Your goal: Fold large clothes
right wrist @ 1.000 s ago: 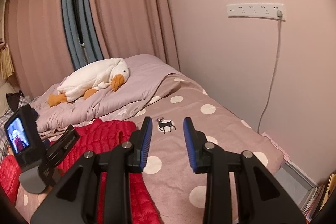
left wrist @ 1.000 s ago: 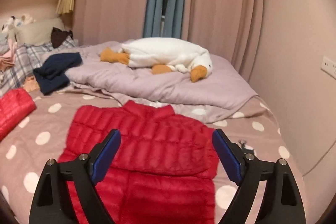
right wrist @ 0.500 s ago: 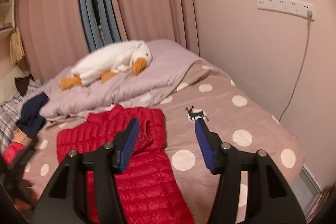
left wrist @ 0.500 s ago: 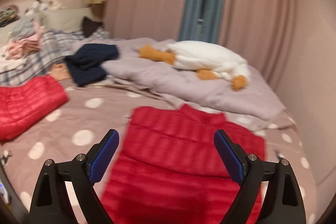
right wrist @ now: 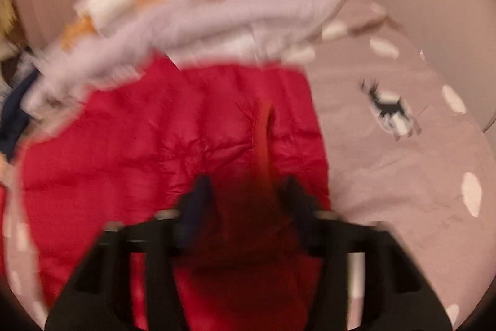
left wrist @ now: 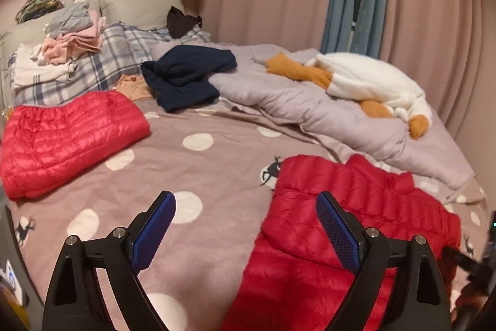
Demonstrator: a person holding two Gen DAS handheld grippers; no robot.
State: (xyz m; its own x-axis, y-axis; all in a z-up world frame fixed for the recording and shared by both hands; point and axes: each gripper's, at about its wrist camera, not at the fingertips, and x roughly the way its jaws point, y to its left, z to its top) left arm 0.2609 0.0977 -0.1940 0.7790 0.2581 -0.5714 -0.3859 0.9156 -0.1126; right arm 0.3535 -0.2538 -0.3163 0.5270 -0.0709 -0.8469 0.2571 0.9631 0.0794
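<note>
A red down jacket (left wrist: 356, 207) lies spread on the spotted bedspread (left wrist: 217, 163), collar toward the lilac duvet. My left gripper (left wrist: 245, 225) is open above the jacket's left edge, one finger over the bedspread and the other over red fabric, gripping nothing. The right wrist view is blurred. There my right gripper (right wrist: 245, 197) is low on the jacket (right wrist: 139, 145) near its right side, by an armhole. Its jaws are closing, with bunched red fabric filling the gap between them.
A second red jacket (left wrist: 68, 132) lies folded at the left. Behind it are a navy garment (left wrist: 186, 76), a pile of clothes (left wrist: 68, 42) on plaid pillows, a lilac duvet (left wrist: 310, 110) and a white goose plush (left wrist: 372, 82). Curtains and a wall close off the back and right.
The left gripper swung left, so the jacket now sits at the right of its view. The right gripper dropped onto the jacket; its jaws widened, then narrowed around fabric.
</note>
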